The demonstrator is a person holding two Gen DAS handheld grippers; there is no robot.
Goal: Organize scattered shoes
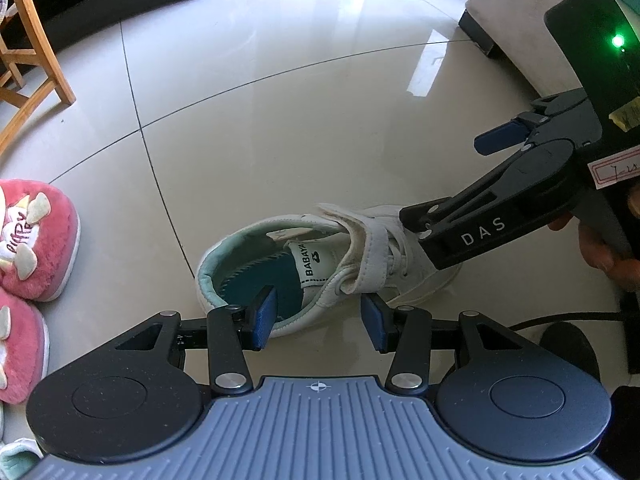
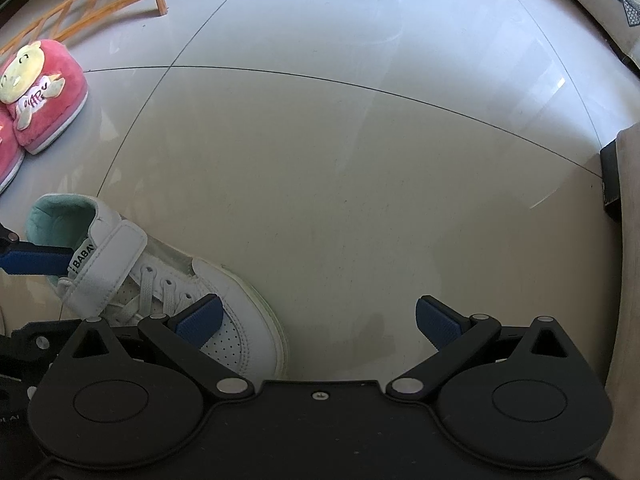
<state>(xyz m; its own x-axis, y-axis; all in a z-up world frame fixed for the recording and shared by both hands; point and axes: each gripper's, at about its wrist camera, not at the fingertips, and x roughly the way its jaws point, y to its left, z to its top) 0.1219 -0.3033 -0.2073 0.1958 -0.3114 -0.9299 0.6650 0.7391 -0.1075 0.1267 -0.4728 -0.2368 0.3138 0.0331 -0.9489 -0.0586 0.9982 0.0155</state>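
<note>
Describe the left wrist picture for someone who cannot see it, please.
A white sneaker lies on a pale tiled floor, with the left claw open around the near wall of its collar, one pad inside the shoe. The right claw reaches over its toe from the right, and two pink plush slippers sit at the left edge.

The left gripper [image 1: 320, 318] is showing black linkage arms, silver screws, ribbed blue pads and a grey ribbed body. The right gripper [image 2: 318, 322] is wearing white "DAS" lettering and a green light.

sneaker [image 1: 320, 264] toe hidden, pink slippers [image 1: 28, 264] cropped
</note>
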